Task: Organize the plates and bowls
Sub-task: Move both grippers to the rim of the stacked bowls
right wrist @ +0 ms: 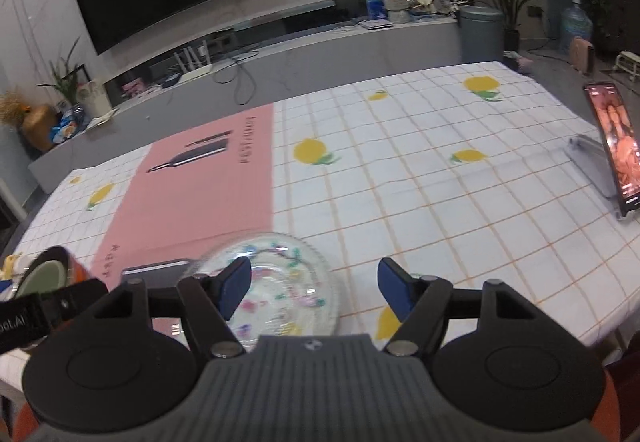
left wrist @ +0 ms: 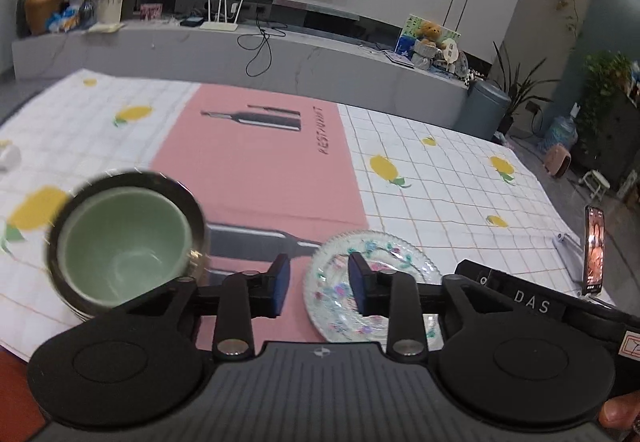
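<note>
Both grippers hover over a table (right wrist: 420,169) covered with a checked cloth printed with lemons, and neither one holds anything. The left gripper (left wrist: 318,284) has its jaws partly apart, a moderate gap, with its right finger seen in front of the near-left part of a glass plate (left wrist: 384,254); whether it touches the glass cannot be told from here. The right gripper (right wrist: 314,286) is spread wide, its left finger seen over that same plate's middle and its right finger out over bare cloth. The plate (right wrist: 280,266) is clear pressed glass with a small flower pattern and a ribbed edge, lying flat where the pink mat (left wrist: 256,169) meets the white cloth. To its left sits a green bowl (left wrist: 120,242) nested inside a dark-rimmed dish (left wrist: 160,181), which seems to rest on more dishes (the stack below is blurred). Judging by looks, the plate is stiff, fairly light, slick and breakable, so it wants a firm pinch across the rim, one finger slid under the raised edge and one on top, rather than a squeeze on the smooth centre. The bowl looks like glazed ceramic, heavier and also slippery; its wall at the rim is the natural place to grip. A phone (right wrist: 614,145) stands propped at the right edge, well apart from the dishes.
</note>
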`<state>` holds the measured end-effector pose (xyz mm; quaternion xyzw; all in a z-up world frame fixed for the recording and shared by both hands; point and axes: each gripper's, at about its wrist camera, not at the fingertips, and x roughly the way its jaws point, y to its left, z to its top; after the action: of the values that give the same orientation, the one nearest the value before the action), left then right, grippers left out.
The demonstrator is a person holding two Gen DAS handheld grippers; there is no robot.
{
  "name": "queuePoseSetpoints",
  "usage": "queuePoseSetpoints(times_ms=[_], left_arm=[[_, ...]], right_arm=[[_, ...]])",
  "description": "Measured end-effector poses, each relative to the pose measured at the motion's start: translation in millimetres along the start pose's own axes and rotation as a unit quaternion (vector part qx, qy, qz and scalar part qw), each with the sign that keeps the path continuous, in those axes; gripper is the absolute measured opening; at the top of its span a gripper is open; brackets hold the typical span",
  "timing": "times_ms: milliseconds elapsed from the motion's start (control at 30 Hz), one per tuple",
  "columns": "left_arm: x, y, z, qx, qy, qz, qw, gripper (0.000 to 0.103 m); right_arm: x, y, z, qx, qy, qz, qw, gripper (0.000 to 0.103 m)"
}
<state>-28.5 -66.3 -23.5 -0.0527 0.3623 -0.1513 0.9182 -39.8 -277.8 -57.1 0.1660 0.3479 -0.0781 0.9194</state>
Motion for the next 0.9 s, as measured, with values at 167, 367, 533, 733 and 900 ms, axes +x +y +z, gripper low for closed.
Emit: queuePoseSetpoints(times_ms=[167,367,533,733,900], left_arm=[[-16.9,22.1,15.4,0.012,0.004,0.026,0.9996,0.061],[-37.2,64.1,26.7,-0.009,-0.022,0.053,0.9983,0.072],[-42.8,99.8,33.1,-0.039,-0.021,0.085,0.9954,0.078],[-43.2,137.8,29.1,-0.086,-0.009,0.105,0.9907,0.081],[-37.3,152.2,19.4,-0.094,-0.001,0.107,0.9898,0.082]], right_arm=[[-0.4,26.8,0.8,-0.032,0.039,0.025,0.998,0.079],[1.0,60.4,-1.2,-0.042,0.068,0.073,0.994,0.089],[7.5,89.9,-2.4,-0.038,0.100,0.113,0.988,0.097],[24.6,123.1,-1.5,-0.028,0.139,0.128,0.982,0.098],[42.9,141.8,-6.4,-0.014,0.176,0.132,0.975,0.098]])
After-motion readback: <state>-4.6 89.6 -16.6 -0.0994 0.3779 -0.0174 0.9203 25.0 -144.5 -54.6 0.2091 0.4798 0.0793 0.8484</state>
